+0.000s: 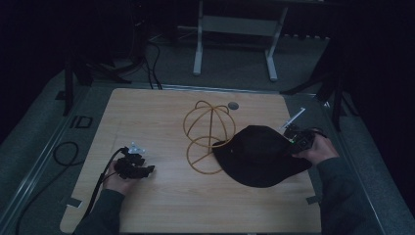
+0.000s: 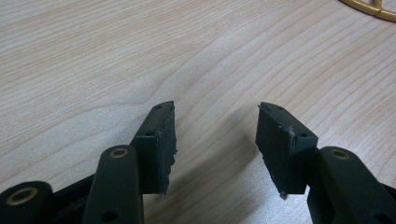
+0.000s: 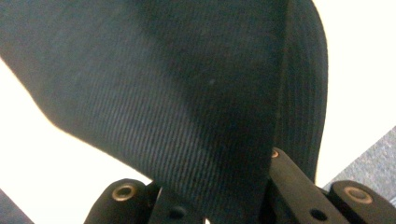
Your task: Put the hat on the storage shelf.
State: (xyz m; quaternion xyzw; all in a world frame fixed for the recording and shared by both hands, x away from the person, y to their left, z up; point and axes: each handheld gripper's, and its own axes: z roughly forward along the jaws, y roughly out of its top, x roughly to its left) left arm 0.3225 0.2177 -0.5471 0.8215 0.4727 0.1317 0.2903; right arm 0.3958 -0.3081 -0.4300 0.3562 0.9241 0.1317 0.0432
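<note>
I have the right tool (image 1: 295, 143) clamped on the black hat (image 1: 259, 155); in the right gripper view the ribbed fabric (image 3: 187, 93) runs down between the two jaws, so the grip looks firm. The hat sits on the right half of the counter (image 1: 161, 205), its left edge touching or overlapping the base ring of the gold wire hat stand (image 1: 208, 128). I cannot tell whether the hat is lifted clear of the wood or still dragging on it.

My left tool (image 1: 139, 165) rests low over the left part of the counter, jaws spread apart with nothing between them; the left gripper view shows bare wood grain under the pads (image 2: 161, 144) and a sliver of the stand's gold ring (image 2: 369, 8) at the top right corner.

As I judge it, the job is to put the hat on the stand, and that is only begun: the grasp is made, but the stand's dome is still bare and the hat lies beside it, not over it. Raising the hat, carrying it left and settling it on the dome all remain.

The counter is pale wood with rounded corners and a small round grommet (image 1: 233, 105) near the far edge. The room is dim, with grey carpet, cables (image 1: 66, 154) looped on the floor at left, and a white table frame (image 1: 235, 29) beyond.
</note>
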